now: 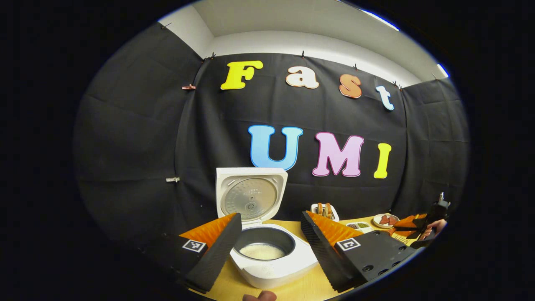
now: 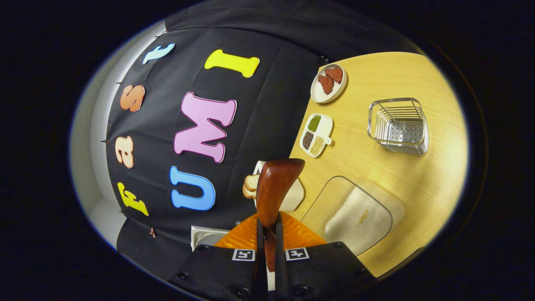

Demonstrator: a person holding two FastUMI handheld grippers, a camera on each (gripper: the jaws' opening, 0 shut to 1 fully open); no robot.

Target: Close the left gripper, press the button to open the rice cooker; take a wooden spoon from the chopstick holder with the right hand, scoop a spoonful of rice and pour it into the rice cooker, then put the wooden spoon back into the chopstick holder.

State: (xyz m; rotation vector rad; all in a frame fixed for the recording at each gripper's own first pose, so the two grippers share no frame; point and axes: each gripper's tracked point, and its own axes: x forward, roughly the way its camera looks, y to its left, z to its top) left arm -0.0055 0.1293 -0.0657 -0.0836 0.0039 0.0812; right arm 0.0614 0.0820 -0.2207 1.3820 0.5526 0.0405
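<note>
The left gripper view sits low and level just above the counter (image 1: 301,288), facing the back wall, close to the open rice cooker (image 1: 267,251) at 6 o'clock. The right gripper view is rolled sideways, higher up, the counter (image 2: 376,175) lying toward 3 o'clock. Both take in the seed tray (image 1: 359,226) (image 2: 316,134) and the plate (image 1: 386,220) (image 2: 329,82).

Black cloth (image 1: 138,125) hangs as the booth's wall ahead of the left hand-held gripper, clipped along its top edge. Above it run a white wall (image 1: 292,42) and ceiling. A pale wooden counter (image 2: 376,167) lies below, brightly lit.
</note>
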